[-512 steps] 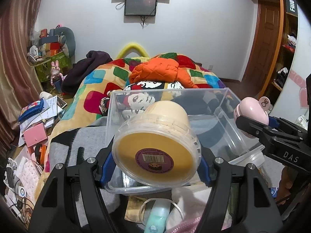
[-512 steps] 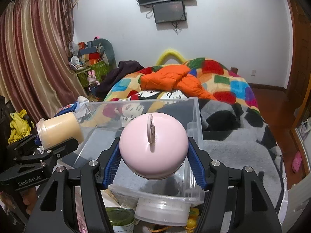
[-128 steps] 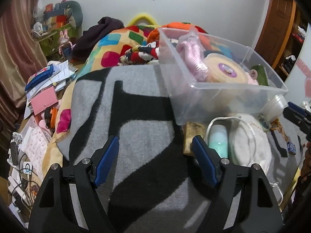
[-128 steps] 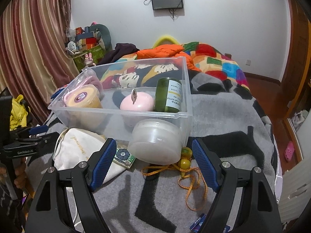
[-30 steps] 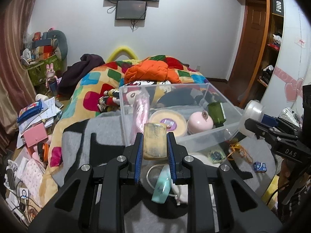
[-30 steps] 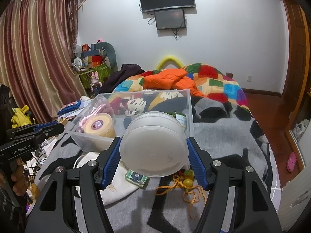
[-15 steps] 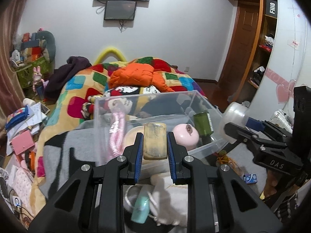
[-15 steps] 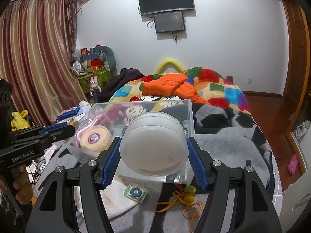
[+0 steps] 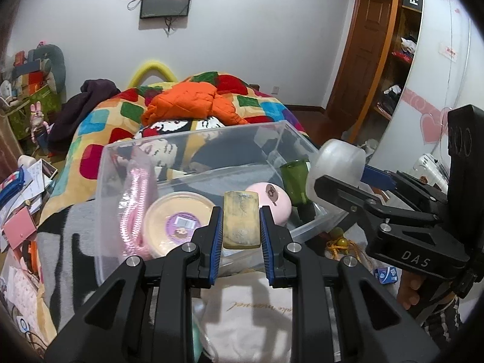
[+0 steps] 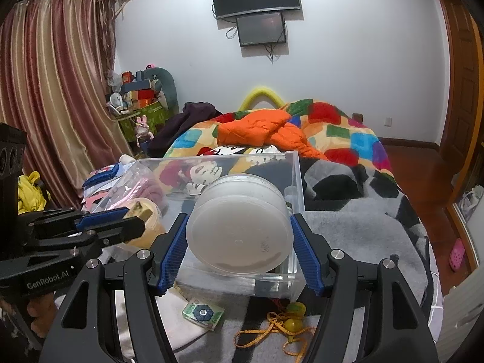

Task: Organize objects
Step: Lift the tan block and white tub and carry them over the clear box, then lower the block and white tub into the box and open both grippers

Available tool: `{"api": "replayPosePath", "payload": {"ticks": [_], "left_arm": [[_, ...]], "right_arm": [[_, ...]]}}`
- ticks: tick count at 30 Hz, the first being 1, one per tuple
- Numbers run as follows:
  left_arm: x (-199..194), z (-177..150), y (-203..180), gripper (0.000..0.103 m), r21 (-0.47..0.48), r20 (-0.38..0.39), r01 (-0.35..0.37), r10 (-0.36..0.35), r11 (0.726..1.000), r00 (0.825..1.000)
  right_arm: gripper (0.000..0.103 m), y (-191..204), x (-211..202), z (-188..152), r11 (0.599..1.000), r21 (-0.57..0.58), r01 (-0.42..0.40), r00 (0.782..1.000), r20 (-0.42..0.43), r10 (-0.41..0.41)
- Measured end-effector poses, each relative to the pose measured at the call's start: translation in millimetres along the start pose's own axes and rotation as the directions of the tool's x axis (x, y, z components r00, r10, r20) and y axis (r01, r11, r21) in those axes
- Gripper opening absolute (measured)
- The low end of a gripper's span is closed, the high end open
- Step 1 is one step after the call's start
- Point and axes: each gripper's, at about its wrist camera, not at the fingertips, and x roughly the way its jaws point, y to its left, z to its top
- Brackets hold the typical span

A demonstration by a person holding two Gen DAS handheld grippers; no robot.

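Observation:
My left gripper [image 9: 241, 222] is shut on a worn yellowish flat block [image 9: 241, 220], held above the near edge of the clear plastic bin [image 9: 193, 142]. In the bin lie a pink corded item [image 9: 136, 208], a yellow tub [image 9: 178, 217], a pink round case [image 9: 270, 201] and a green jar [image 9: 295, 181]. My right gripper [image 10: 240, 242] is shut on a frosted white round container [image 10: 240, 236], held over the bin's near right corner [image 10: 298, 181]. The left gripper also shows in the right wrist view [image 10: 133, 219], and the right gripper with its container in the left wrist view [image 9: 338, 163].
On the grey blanket in front of the bin lie a white cloth bag [image 9: 248, 311], a small green tile [image 10: 203, 312], yellow beads on orange cord [image 10: 289, 314] and a small blue packet [image 9: 384, 273]. Papers and clutter [image 9: 21, 199] cover the floor left of the bed.
Both grippers have moved closer to the bin with their loads. The bin looms larger in both views, and the right gripper's container now sits over the bin's near right corner.

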Motion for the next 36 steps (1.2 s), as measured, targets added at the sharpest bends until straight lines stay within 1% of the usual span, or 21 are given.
{"api": "replayPosePath", "payload": {"ticks": [6, 11, 16, 19, 26, 31, 36], "left_arm": [[10.2, 0.1, -3.0, 0.023, 0.002, -0.024, 0.023, -0.023, 1.0, 0.999], [15.4, 0.4, -3.7, 0.023, 0.006, -0.03, 0.022, -0.022, 1.0, 0.999], [24.0, -2.0, -3.2, 0.023, 0.008, -0.052, 0.02, -0.019, 1.0, 0.998], [25.4, -2.4, -3.2, 0.023, 0.005, -0.052, 0.022, -0.022, 1.0, 0.998], [29.4, -1.5, -5.4, 0.023, 0.022, -0.046, 0.008, -0.007, 1.0, 0.999], [27.8, -3.1, -7.6, 0.023, 0.048, -0.039, -0.002, 0.004, 0.999, 0.999], [25.8, -3.5, -5.1, 0.023, 0.036, -0.043, 0.006, -0.005, 0.999, 0.999]], "right_arm": [[0.063, -3.1, 5.8, 1.3, 1.0, 0.002, 0.008, 1.0, -0.004, -0.008], [0.062, -2.8, 13.3, 2.2, 1.0, -0.002, 0.013, 1.0, -0.014, -0.013], [0.062, -1.6, 25.3, 2.3, 1.0, -0.008, 0.013, 0.999, -0.037, -0.013], [0.062, -1.6, 31.4, 1.4, 1.0, -0.009, 0.014, 0.999, -0.048, -0.015], [0.062, -1.0, 36.4, 2.3, 0.999, -0.018, 0.027, 0.999, -0.043, -0.028], [0.062, 1.4, 37.3, 1.6, 0.999, -0.04, 0.034, 0.999, -0.036, -0.036], [0.063, 4.1, 35.4, -1.4, 0.997, -0.064, 0.042, 0.998, -0.033, -0.044]]}}
